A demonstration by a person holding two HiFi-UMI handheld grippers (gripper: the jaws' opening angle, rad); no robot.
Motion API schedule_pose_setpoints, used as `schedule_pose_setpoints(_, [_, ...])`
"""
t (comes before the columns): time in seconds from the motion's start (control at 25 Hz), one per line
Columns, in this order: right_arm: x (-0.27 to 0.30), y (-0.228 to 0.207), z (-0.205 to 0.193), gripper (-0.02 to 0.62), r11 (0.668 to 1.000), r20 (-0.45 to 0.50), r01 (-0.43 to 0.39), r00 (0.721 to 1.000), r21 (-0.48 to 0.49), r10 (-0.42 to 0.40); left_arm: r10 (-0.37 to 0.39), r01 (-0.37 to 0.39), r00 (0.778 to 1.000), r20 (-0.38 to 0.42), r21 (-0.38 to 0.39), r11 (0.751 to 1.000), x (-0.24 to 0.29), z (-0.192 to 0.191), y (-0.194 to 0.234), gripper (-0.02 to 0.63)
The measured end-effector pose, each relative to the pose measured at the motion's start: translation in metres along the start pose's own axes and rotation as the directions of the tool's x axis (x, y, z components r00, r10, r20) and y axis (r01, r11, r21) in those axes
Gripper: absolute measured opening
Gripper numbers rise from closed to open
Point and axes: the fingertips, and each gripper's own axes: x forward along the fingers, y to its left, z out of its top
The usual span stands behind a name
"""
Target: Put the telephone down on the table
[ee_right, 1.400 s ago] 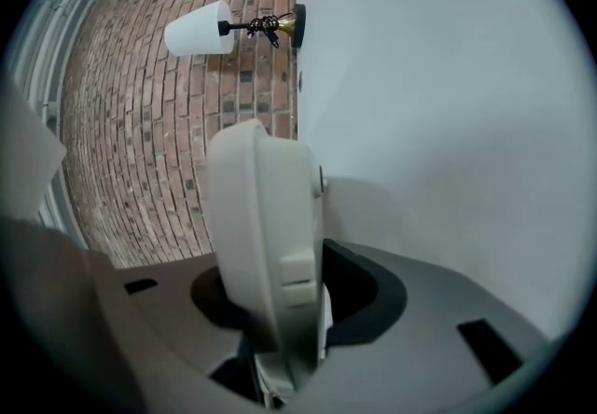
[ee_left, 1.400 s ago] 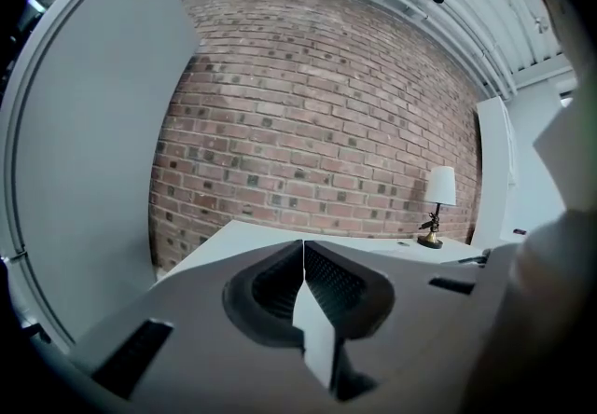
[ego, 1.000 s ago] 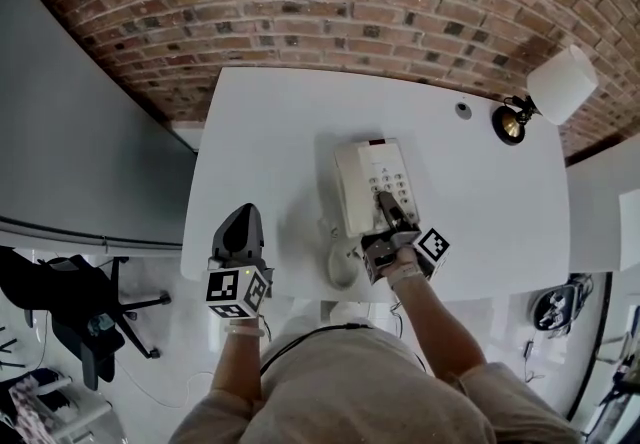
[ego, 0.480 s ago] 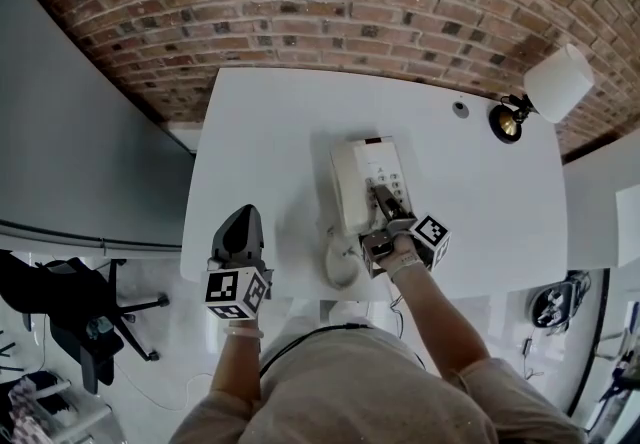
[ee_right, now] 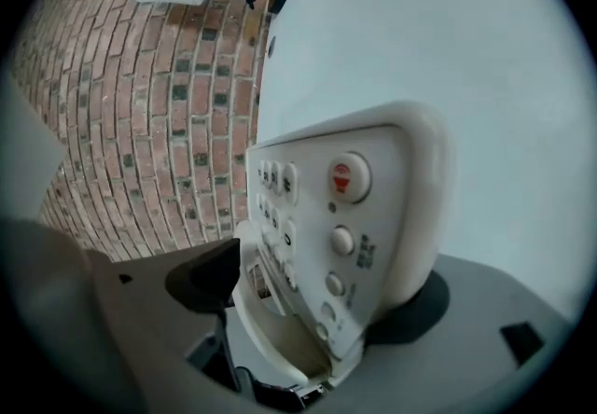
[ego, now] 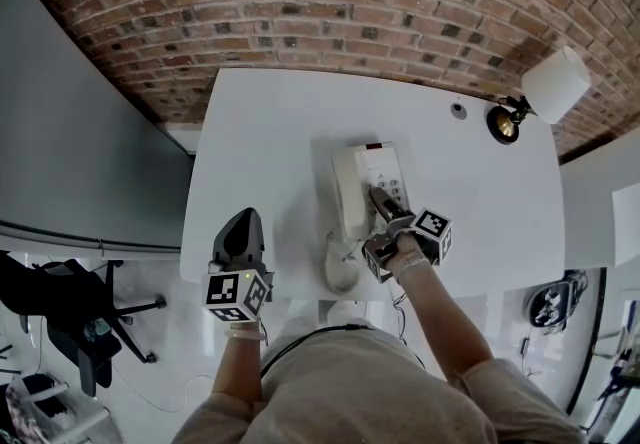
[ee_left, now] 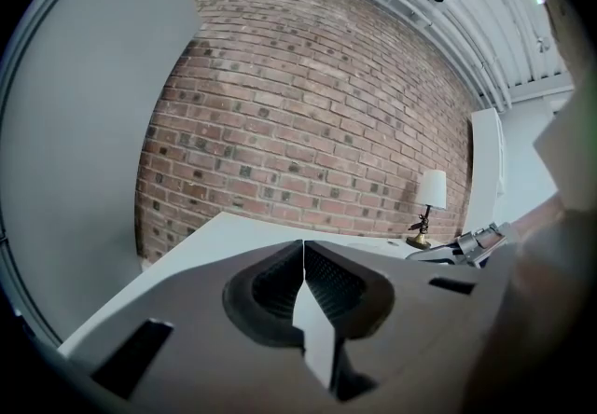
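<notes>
The cream telephone [ego: 368, 187] lies flat on the white table [ego: 270, 132], handset [ego: 346, 192] in its cradle on the left side. Its coiled cord [ego: 340, 267] loops toward the near edge. My right gripper [ego: 383, 200] reaches over the phone's near right part. In the right gripper view the telephone [ee_right: 345, 216] stands between the jaws of the right gripper [ee_right: 312, 296]. They are opening, and the left pad is clear of the phone. My left gripper [ego: 241, 227] hovers at the table's near left edge. The left gripper [ee_left: 303, 258] is shut and holds nothing.
A small lamp [ego: 545, 92] with a white shade stands at the table's far right corner, with a small round fitting [ego: 459, 110] beside it. A brick wall [ego: 320, 2] runs behind the table. An office chair [ego: 60, 302] stands on the floor to the left.
My right gripper has shifted a little on the telephone's near right side, and the phone sits slightly further left. The left gripper has stayed where it was.
</notes>
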Motion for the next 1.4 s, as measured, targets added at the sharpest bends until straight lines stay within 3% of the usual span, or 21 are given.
schedule_pose_setpoints(0.12, [0.0, -0.008, -0.007, 0.437, 0.997, -0.034, 0.069, 0.997, -0.023, -0.07, -0.004, 0.005, 1.0, 0.004, -0.006, 1.0, 0.001, 0.0, -0.001, 0.007])
schedule_pose_setpoints(0.36, [-0.003, -0.014, -0.013, 0.445, 0.994, -0.1, 0.108, 0.989, -0.032, -0.111, -0.01, 0.01, 1.0, 0.008, -0.016, 1.0, 0.002, 0.0, -0.002, 0.008])
schedule_pose_setpoints(1.4, [-0.024, -0.03, -0.023, 0.443, 0.995, -0.17, 0.095, 0.982, 0.042, -0.087, 0.002, 0.0, 1.0, 0.027, -0.052, 0.999, 0.012, 0.009, -0.01, 0.008])
